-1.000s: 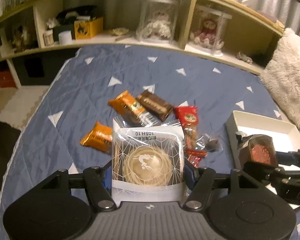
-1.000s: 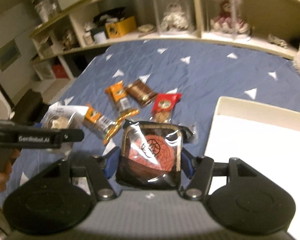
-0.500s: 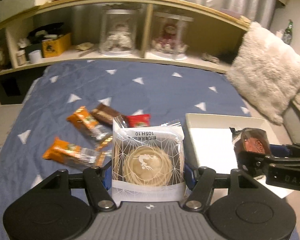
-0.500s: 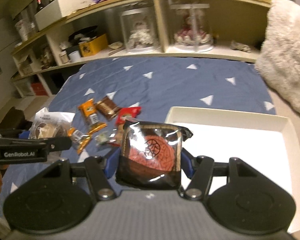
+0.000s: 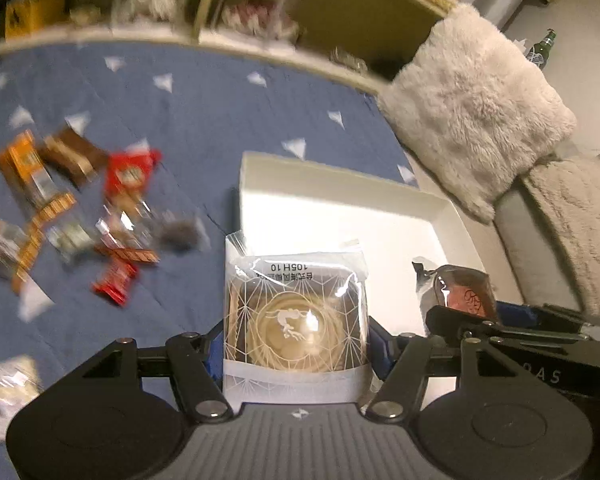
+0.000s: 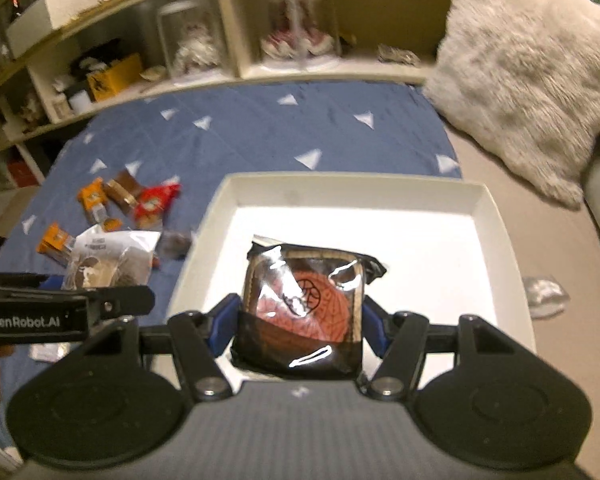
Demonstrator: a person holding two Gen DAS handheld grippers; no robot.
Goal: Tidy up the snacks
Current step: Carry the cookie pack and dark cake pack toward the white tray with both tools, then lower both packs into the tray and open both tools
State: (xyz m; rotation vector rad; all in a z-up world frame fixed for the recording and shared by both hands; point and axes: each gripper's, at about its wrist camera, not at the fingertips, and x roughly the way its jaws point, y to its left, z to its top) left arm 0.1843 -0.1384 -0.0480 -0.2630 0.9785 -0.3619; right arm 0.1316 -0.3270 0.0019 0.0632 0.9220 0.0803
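Observation:
My left gripper (image 5: 296, 332) is shut on a white-wrapped pastry (image 5: 296, 316) and holds it above the near left edge of the white tray (image 5: 260, 168). My right gripper (image 6: 300, 316) is shut on a dark-wrapped red pastry (image 6: 304, 308) over the tray's (image 6: 340, 184) near part. Each gripper shows in the other's view: the right with its pastry (image 5: 464, 292), the left with its pastry (image 6: 108, 256). Several loose snacks lie on the blue bedspread left of the tray: orange bars (image 5: 24, 160), a brown bar (image 5: 74, 156), a red packet (image 5: 128, 172).
A fluffy cream pillow (image 5: 476, 108) lies right of the tray. A wooden shelf (image 6: 240, 72) with glass cases runs along the back. A clear wrapper (image 6: 544, 294) lies right of the tray. A white packet (image 5: 4, 392) lies at the near left.
Both grippers have swung to the right with their pastries. The tray now lies directly ahead of both, and the loose snacks have shifted to the left of view.

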